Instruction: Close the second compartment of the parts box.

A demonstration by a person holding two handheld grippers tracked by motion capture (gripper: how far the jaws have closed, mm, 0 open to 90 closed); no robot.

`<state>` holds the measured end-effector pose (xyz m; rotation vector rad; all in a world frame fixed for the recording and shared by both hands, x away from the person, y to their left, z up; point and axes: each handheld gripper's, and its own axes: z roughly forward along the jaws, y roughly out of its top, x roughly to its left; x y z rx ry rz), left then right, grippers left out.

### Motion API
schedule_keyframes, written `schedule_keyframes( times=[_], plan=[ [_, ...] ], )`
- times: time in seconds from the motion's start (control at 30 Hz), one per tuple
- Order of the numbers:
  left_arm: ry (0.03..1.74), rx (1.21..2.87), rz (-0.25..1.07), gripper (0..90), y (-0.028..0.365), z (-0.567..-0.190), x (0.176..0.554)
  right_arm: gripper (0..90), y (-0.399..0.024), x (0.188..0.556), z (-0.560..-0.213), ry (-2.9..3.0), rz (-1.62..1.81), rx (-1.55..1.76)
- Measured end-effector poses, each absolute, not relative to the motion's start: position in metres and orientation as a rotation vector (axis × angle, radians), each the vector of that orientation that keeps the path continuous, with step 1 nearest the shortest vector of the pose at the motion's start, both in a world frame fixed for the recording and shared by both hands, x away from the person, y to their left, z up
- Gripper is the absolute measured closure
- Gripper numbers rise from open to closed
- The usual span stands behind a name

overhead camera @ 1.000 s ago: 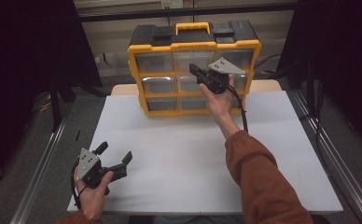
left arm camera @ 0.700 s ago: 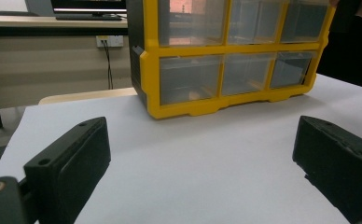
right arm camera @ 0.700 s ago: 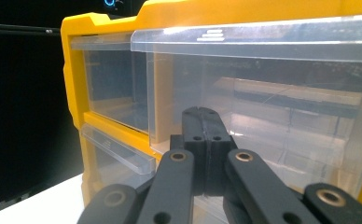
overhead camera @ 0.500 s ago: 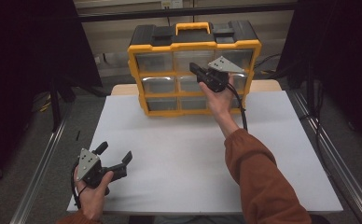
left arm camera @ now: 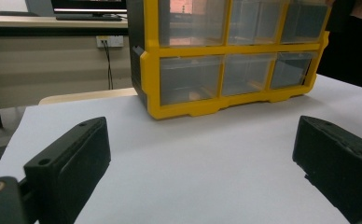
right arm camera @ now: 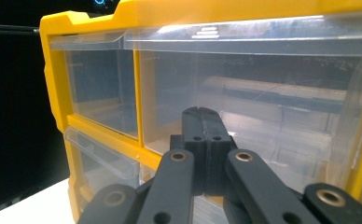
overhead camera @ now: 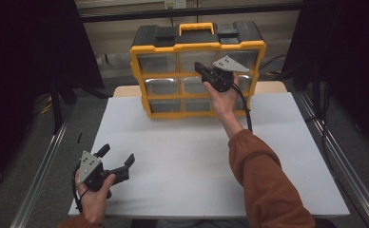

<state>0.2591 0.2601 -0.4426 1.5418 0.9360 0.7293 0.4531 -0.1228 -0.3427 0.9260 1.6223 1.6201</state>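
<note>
High view sits above the near edge, looking forward and down over the whole tabletop [overhead camera: 192,156] to the organizer [overhead camera: 197,69] at the back. Left gripper view rides low near the front, facing that organizer [left arm camera: 230,60] from well off. Right gripper view is right up against its clear drawers [right arm camera: 263,93]. All three share the organizer.

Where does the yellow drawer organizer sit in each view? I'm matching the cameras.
High view: yellow drawer organizer at top centre, on the table's far edge.
Left gripper view: upper middle to right, beyond the open tool.
Right gripper view: close up, directly behind the shut tool.
Shared landmark: its yellow frame around clear drawers.
</note>
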Motion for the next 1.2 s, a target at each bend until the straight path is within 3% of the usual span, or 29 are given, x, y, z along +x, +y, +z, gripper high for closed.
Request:
schedule_keyframes(
  times=[0.83, 1.1, 1.13, 1.2],
  plan=[
    [0.944, 1.543, 0.721, 4.2, 0.257, -0.444, 0.265, 90.0, -0.123, 0.458, -0.346, 1.645, 1.596, 0.931],
    [0.94, 1.557, 0.721, 4.2, 0.257, -0.445, 0.265, 77.1, -0.117, 0.45, -0.355, 1.676, 1.658, 0.933],
    [0.936, 1.551, 0.714, 4.2, 0.258, -0.445, 0.263, 71.1, -0.116, 0.446, -0.356, 1.685, 1.659, 0.928],
    [0.936, 1.552, 0.718, 4.2, 0.258, -0.445, 0.263, 68.4, -0.116, 0.444, -0.357, 1.691, 1.654, 0.925]
  ],
)
